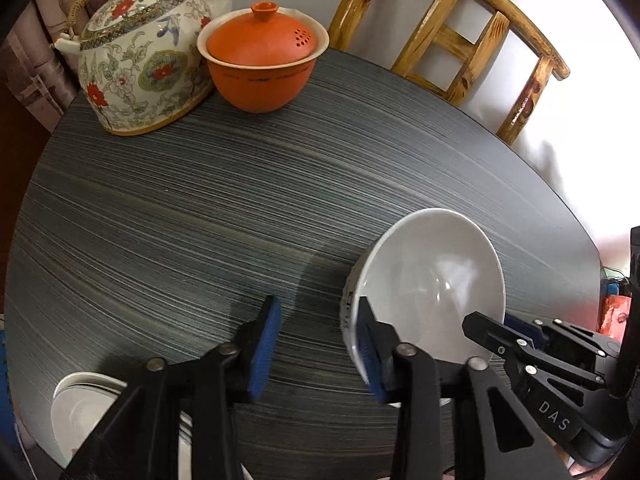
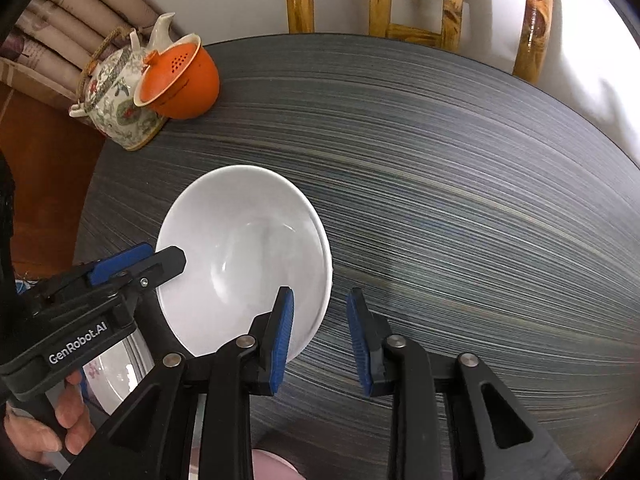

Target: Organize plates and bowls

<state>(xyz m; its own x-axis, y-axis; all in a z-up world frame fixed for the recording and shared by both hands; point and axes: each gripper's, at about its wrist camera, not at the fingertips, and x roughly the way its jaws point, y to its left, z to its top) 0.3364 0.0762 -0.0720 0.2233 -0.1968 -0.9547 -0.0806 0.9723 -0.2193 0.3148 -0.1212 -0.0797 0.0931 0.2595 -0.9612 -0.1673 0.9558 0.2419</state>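
Lettering could be read on both tools: "DAS" on the black body of the right gripper (image 1: pixel 486 330) as seen from the left wrist camera, and "GenRobot.AI" on the left gripper (image 2: pixel 160 258) as seen from the right wrist camera. Some dark marks ran down the outer wall of the white bowl (image 2: pixel 244 256) near the left tool's blue pad, too blurred to read.

Nearest the left wrist camera, the left gripper stood with its jaws wide apart and held nothing; one pad sat just beside the bowl's outer wall, though whether it touched could not be told. The right gripper also stood with its jaws apart, astride the bowl's near rim, one pad over the inside and the other outside; contact could not be judged. The bowl rested upright on the dark streaked table (image 2: pixel 440 200). A hand (image 2: pixel 60 424) gripped the left tool's handle, partly cut off by the frame.

White plates (image 1: pixel 84 408) lay at the table's near left edge, largely hidden behind the black fingers.

Farther back stood an orange lidded cup (image 1: pixel 260 64) just beside a floral teapot (image 1: pixel 136 68), and beyond the table a wooden chair (image 1: pixel 452 36), cut off at the top.
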